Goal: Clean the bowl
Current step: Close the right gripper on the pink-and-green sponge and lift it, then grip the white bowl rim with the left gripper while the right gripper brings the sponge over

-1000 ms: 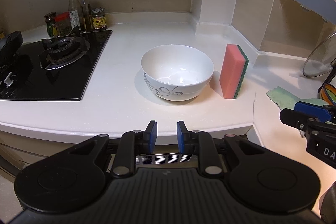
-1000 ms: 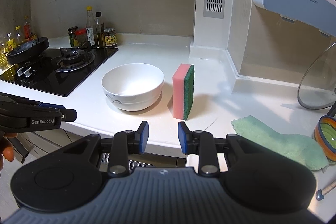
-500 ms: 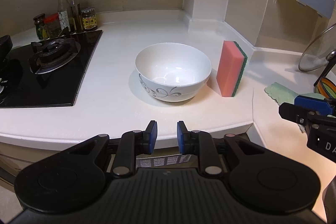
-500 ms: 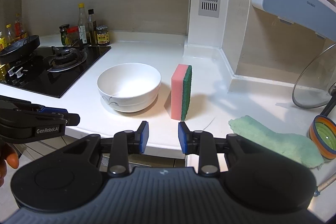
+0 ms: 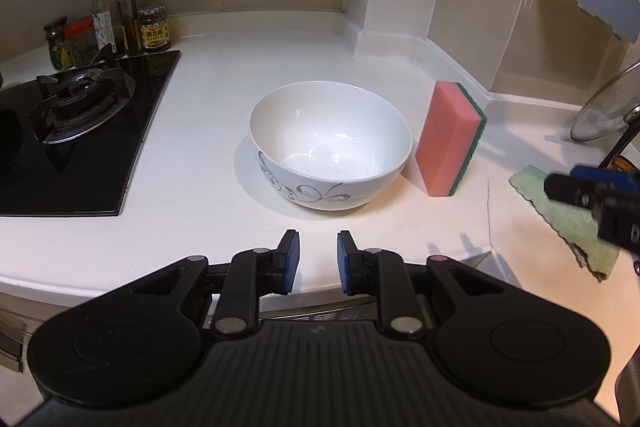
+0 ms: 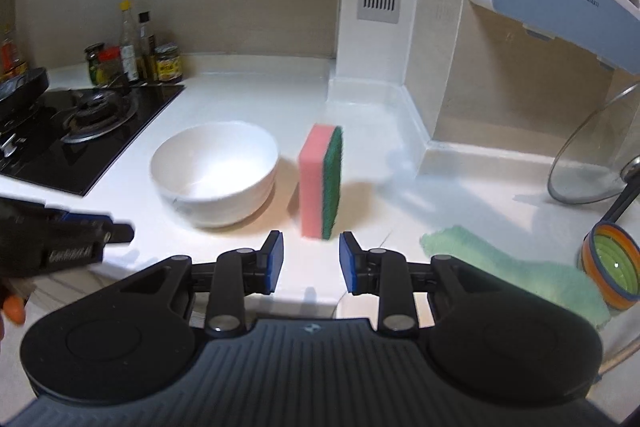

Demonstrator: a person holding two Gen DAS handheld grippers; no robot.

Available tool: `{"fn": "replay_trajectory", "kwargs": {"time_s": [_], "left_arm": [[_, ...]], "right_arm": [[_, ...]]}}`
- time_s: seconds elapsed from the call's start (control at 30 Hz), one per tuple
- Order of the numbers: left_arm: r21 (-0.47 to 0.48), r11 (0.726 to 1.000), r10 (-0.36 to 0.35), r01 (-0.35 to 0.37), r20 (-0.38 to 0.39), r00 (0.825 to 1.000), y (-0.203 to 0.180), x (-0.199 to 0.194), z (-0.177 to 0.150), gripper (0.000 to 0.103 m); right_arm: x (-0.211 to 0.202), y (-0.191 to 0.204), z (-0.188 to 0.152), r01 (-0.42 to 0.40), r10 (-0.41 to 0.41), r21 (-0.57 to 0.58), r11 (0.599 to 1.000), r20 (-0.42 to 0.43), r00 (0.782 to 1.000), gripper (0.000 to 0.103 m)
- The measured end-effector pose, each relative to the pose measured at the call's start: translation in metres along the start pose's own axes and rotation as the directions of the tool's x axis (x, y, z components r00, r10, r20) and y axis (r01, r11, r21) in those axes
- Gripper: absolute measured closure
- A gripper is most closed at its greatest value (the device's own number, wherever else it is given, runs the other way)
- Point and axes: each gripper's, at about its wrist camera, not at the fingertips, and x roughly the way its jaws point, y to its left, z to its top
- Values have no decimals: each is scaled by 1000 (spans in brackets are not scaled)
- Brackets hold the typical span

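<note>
A white bowl (image 5: 331, 147) with a grey floral pattern stands empty on the white counter; it also shows in the right wrist view (image 6: 216, 173). A pink sponge with a green scouring side (image 5: 450, 139) stands on edge just right of it, also in the right wrist view (image 6: 321, 181). My left gripper (image 5: 318, 261) is open and empty over the counter's front edge, in front of the bowl. My right gripper (image 6: 311, 261) is open wider and empty, right in front of the sponge.
A black gas hob (image 5: 76, 123) is on the left with bottles and jars (image 5: 116, 27) behind it. A green cloth (image 6: 508, 267), a striped bowl (image 6: 612, 267) and a glass lid (image 6: 592, 155) are on the right. A white column (image 6: 376, 7) rises at the back.
Both grippers have moved forward over the counter edge, nearer the bowl and sponge. The right gripper's fingers have spread wider apart.
</note>
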Motion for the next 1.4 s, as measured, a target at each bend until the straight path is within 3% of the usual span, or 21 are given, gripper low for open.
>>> {"fn": "replay_trajectory", "kwargs": {"time_s": [0.2,0.47,0.73,0.97,1.2,1.4], "left_arm": [[9,1000,-4,4,-11,1000,14,16,16,79],[0,999,36,-36,16,999,32,21,50,79],[-6,996,83,-84,-13,996,39,35,71,79],[21,994,105,-105,-28,994,35,45,83,79],[63,995,73,-71,-21,997,35,50,94,79],[95,995,2,1,-27,1000,47,60,111,79]], "right_arm": [[41,4,38,1,-1,9,1000,12,1000,77],[85,15,63,13,-13,-14,1000,0,1000,77],[112,9,66,69,-70,-9,998,-35,997,76],[128,-2,67,2,2,53,999,-59,998,73],[131,-25,65,-45,66,220,975,-91,994,76],[122,-27,55,-79,91,217,973,-45,995,81]]}}
